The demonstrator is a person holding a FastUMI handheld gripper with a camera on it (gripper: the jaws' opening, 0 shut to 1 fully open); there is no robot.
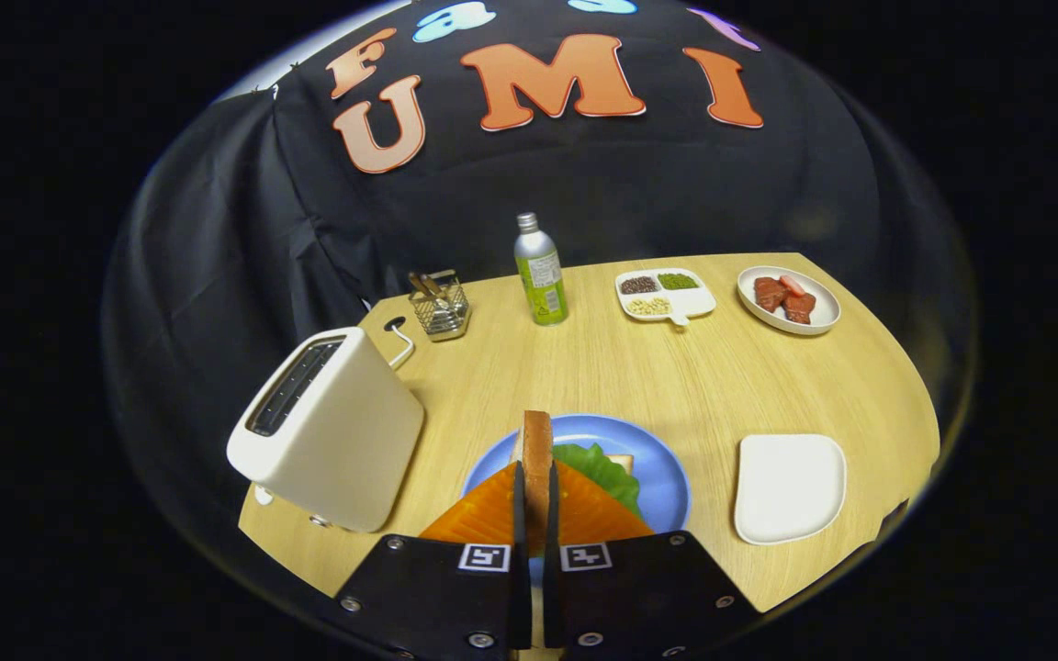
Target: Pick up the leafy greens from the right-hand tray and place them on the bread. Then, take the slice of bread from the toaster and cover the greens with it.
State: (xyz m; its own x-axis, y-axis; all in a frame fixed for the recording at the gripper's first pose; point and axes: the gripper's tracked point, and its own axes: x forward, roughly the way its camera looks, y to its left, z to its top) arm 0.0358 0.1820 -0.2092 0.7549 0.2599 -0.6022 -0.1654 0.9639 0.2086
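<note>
My gripper [536, 491] is shut on a slice of bread [537, 450], held upright on its edge between the two orange fingers [483, 514]. It hangs over a blue plate [667, 477]. On that plate, just beyond the fingers, lie leafy greens [604, 470] on top of another slice of bread [622, 461], of which a corner shows. A white toaster [332, 427] stands to the left of the plate, its slots dark. A white tray [788, 487] sits to the right of the plate with nothing on it.
Further back on the wooden table [722, 386] stand a wire basket [440, 308], a green bottle [540, 271], a divided dish of grains [665, 296] and a white plate with red meat pieces [788, 298]. The table's edge curves close behind the right tray.
</note>
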